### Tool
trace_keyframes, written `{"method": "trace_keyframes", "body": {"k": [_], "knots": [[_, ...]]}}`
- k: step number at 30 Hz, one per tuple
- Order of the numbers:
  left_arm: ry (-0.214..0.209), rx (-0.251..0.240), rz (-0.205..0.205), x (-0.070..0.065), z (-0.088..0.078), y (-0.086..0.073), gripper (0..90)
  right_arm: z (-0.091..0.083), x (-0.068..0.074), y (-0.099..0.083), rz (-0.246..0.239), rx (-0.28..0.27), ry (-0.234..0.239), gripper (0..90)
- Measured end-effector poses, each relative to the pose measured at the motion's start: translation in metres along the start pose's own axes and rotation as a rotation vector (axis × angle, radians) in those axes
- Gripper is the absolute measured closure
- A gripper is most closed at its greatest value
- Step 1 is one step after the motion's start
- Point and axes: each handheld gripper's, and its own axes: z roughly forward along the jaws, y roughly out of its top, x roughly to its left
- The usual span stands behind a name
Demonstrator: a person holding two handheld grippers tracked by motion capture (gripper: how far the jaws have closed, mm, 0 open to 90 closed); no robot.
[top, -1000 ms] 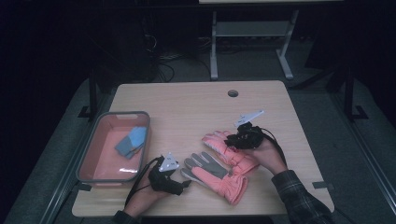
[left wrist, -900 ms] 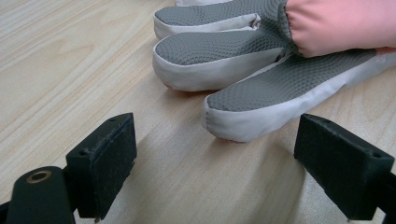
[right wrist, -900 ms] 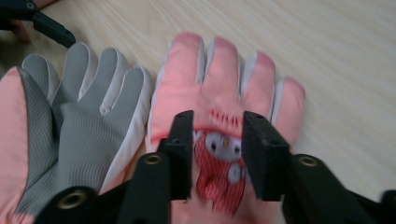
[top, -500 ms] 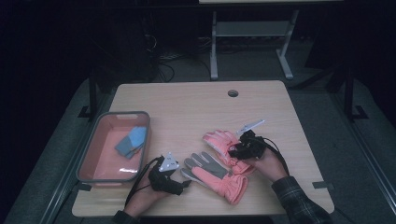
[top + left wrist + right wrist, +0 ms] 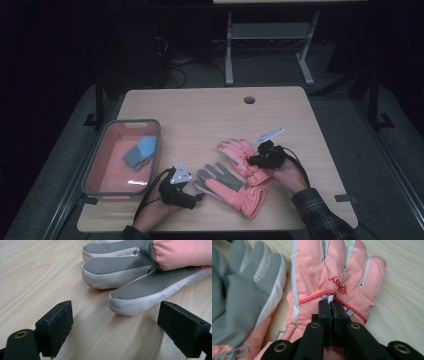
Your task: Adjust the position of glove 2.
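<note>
The right gripper point(image 5: 331, 305) had just been closing, and its fingers point(image 5: 325, 311) stood pressed together on a small pinch of fabric at the back of the padded salmon-pink winter glove with red piping point(image 5: 332, 277), which lay back-up near the middle of the pale wooden table point(image 5: 210, 107). So little cloth sat in the grip that it looked meant for lifting or dragging the glove rather than carrying its whole weight.

Its mate, the second pink glove turned grey-textured palm upward point(image 5: 227, 182), lay just beside it toward the person, the two overlapping at their cuffs. The left gripper point(image 5: 116, 326) rested low over the table with its fingers point(image 5: 56, 322) spread wide and holding nothing; the grey fingertip of that palm-up glove pointed into the gap without touching either pad, probably lined up for a grasp.

Well apart at the left edge sat a shallow pink plastic bin with a grey rim point(image 5: 102, 160), holding a folded blue cloth point(image 5: 140, 152).
</note>
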Motion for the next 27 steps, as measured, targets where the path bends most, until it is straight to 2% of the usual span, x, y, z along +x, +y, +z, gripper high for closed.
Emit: {"method": "trace_keyframes", "body": {"k": [1, 5, 7, 10, 12, 13, 14, 15, 18, 27], "knots": [[0.0, 0.0, -0.001, 0.0, 0.0, 0.0, 12.2, -0.005, -0.003, 0.002, 0.007, -0.006, 0.023, 88.7], [0.0, 0.0, -0.001, 0.0, 0.0, 0.0, 12.2, -0.013, -0.004, 0.005, -0.003, -0.026, 0.044, 88.7], [0.001, -0.001, 0.001, 0.0, 0.0, 0.0, 12.2, -0.024, -0.006, 0.008, 0.004, -0.062, 0.066, 88.7], [0.003, 0.0, 0.008, 0.001, 0.0, 0.0, 12.2, -0.033, -0.006, 0.011, -0.006, -0.088, 0.074, 88.7], [0.002, 0.002, 0.007, 0.001, 0.0, 0.0, 12.2, -0.047, -0.001, 0.017, -0.019, -0.11, 0.099, 88.7], [0.002, 0.002, 0.007, 0.001, 0.0, 0.0, 12.2, -0.047, -0.001, 0.017, -0.019, -0.11, 0.099, 88.7], [0.002, 0.002, 0.009, 0.001, 0.0, 0.0, 12.2, -0.05, 0.0, 0.019, -0.028, -0.117, 0.108, 88.7], [0.002, 0.003, 0.011, 0.001, 0.0, 0.0, 12.2, -0.056, 0.006, 0.023, -0.044, -0.124, 0.138, 88.7], [0.001, 0.001, 0.006, 0.0, 0.0, 0.0, 12.2, -0.059, 0.012, 0.026, -0.062, -0.126, 0.165, 88.7], [0.003, 0.004, 0.011, 0.001, 0.0, 0.0, 12.2, -0.062, 0.048, 0.031, -0.133, -0.089, 0.253, 88.6]]}}
